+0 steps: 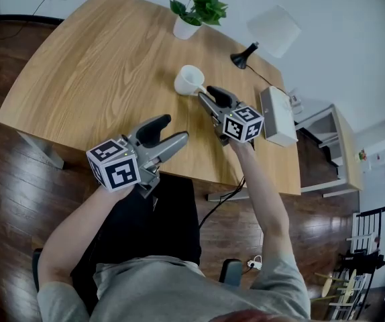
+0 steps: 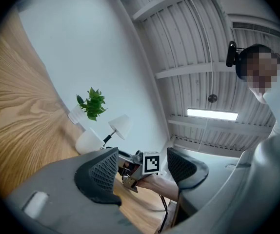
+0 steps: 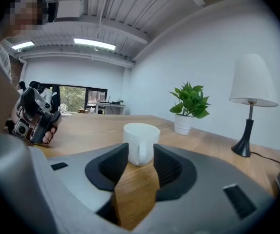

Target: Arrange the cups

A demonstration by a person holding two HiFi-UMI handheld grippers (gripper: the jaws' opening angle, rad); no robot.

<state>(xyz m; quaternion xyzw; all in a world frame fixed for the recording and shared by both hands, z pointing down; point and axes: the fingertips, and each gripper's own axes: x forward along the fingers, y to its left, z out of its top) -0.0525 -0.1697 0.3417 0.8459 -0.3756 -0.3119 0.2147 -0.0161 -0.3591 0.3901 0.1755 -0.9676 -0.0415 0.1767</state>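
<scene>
A white cup (image 1: pixel 189 79) stands upright on the wooden table (image 1: pixel 92 66), right of its middle. My right gripper (image 1: pixel 204 95) sits just behind the cup, open. In the right gripper view the cup (image 3: pixel 141 141) has its handle turned toward me, right at the tips of the right gripper (image 3: pixel 140 164); the pads do not press on it. My left gripper (image 1: pixel 174 129) hovers open and empty over the table's near edge. From the left gripper (image 2: pixel 142 165) view, the cup (image 2: pixel 89 141) and the other gripper's marker cube show between the jaws, further off.
A potted plant (image 1: pixel 196 9) and a white-shaded desk lamp (image 1: pixel 266 35) stand at the table's far side. A white box (image 1: pixel 278 116) lies near the right edge. A cable hangs down under the table's near edge.
</scene>
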